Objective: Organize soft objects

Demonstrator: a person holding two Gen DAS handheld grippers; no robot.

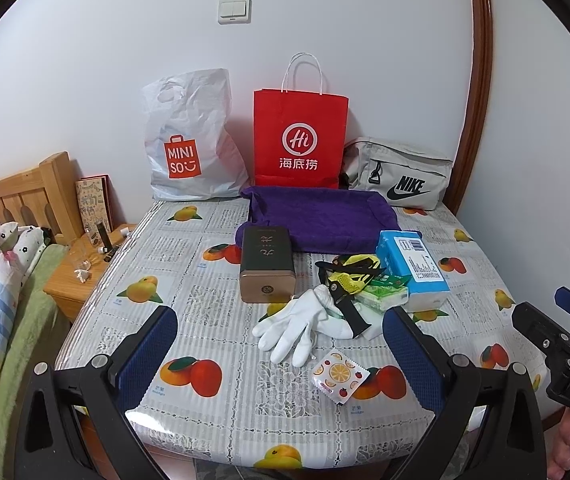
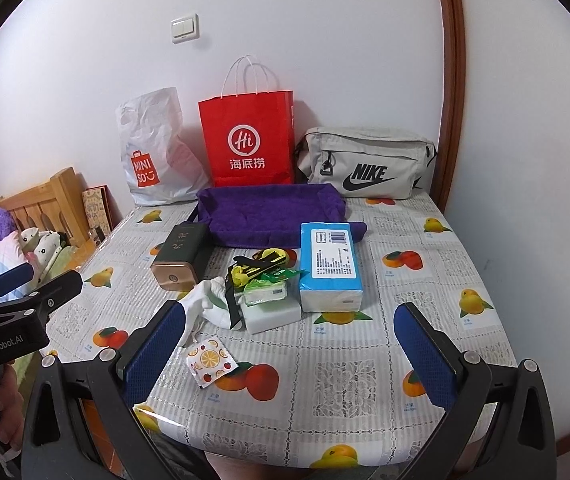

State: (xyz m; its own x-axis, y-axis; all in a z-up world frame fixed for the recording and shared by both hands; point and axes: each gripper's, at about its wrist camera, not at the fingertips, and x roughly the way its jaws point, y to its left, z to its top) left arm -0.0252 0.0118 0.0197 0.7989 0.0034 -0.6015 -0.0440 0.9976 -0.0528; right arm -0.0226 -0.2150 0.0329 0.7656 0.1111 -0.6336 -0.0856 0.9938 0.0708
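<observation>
A purple towel (image 1: 317,216) (image 2: 273,212) lies folded at the back of the table. White gloves (image 1: 301,326) (image 2: 205,304) sprawl in the middle, beside a yellow and black strap (image 1: 351,276) (image 2: 259,264). A blue tissue pack (image 1: 413,266) (image 2: 329,264), a green tissue packet (image 1: 385,294) (image 2: 267,290) and a fruit-print sachet (image 1: 337,374) (image 2: 211,360) lie nearby. My left gripper (image 1: 281,356) hovers open over the table's near edge, in front of the gloves. My right gripper (image 2: 291,354) is open too, empty, right of the sachet.
A white Miniso bag (image 1: 189,144), a red paper bag (image 1: 299,140) and a grey Nike pouch (image 1: 401,176) lean on the back wall. A dark tin box (image 1: 267,264) lies left of the pile. Left of the table stand a nightstand (image 1: 85,276) and a bed.
</observation>
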